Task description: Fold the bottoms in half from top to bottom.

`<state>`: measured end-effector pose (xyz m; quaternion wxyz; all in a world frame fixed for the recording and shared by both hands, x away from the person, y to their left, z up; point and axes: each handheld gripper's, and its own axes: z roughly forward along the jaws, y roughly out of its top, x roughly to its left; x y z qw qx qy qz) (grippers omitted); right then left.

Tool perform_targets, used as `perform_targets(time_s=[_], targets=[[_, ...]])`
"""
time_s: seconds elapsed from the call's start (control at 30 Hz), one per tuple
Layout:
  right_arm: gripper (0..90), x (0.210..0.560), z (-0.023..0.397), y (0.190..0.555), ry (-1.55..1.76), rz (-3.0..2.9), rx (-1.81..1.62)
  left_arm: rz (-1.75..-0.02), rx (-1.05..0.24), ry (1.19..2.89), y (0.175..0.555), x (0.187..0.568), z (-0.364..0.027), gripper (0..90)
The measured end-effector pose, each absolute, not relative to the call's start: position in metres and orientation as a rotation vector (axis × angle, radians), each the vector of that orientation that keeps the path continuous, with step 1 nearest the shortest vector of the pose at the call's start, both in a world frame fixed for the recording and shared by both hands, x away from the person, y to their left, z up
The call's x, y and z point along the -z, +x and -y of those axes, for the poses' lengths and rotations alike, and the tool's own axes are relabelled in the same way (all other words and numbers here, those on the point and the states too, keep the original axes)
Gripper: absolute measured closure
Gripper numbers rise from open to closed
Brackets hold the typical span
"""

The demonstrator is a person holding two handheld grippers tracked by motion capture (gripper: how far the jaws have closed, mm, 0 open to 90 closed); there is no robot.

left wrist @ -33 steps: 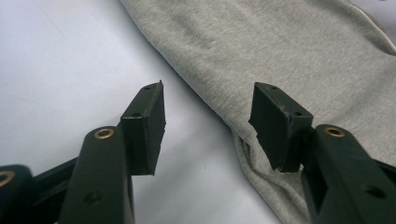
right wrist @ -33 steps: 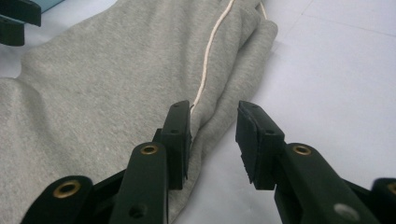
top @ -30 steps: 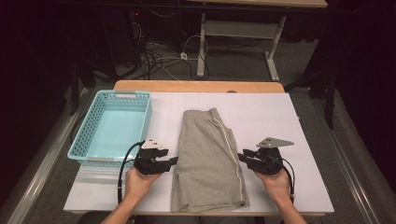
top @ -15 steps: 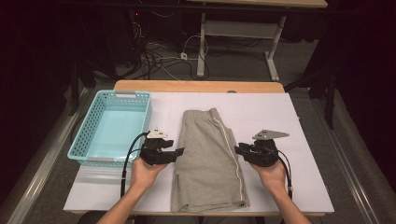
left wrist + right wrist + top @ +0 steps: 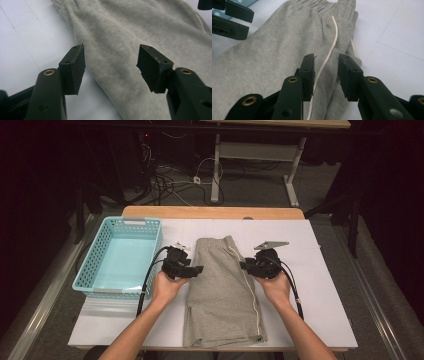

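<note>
A dim room with cables on the floor lies behind the white worktop (image 5: 325, 285), and your grey shorts (image 5: 225, 290) lie flat down its middle, folded lengthwise. Their long axis runs from the near edge toward the far edge, with the ribbed waistband (image 5: 322, 6) pointing at the far edge and the leg hems at the near edge. A blue basket (image 5: 120, 257) sits by the left edge.

Your left gripper (image 5: 196, 269) hovers over the shorts' left edge, jaws wide apart and just opening further, with cloth below them but nothing pinched. Your right gripper (image 5: 244, 265) is over the right edge; its jaws, which have just been opening, stand narrowly apart astride the pale side stripe (image 5: 329, 53), gripping nothing.

Expect the fleece to be light, soft and limp: it should sag and drape from wherever you lift it, and it won't break. I'd judge the best hold is a deep pinch through all layers at each side edge, so the fold stays together.
</note>
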<state>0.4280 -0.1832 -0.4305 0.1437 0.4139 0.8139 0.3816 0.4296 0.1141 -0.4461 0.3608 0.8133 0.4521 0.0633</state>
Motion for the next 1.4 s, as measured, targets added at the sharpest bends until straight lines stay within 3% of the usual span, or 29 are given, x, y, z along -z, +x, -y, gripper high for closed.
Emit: perform_targets(time_s=[0.5, 0.9, 1.4], targets=[[55.5, 0.447, 0.166, 0.479, 1.326, -2.358, -0.931, -1.304, -0.122, 2.114, 0.474, 0.457, -0.107, 34.1], [38.7, 0.458, 0.171, 0.496, 1.418, -2.422, -0.847, -1.356, -0.092, 2.113, 0.491, 0.464, -0.105, 29.9], [36.7, 0.458, 0.160, 0.507, 1.356, -2.470, -0.782, -1.312, -0.104, 2.165, 0.494, 0.464, -0.100, 29.9]])
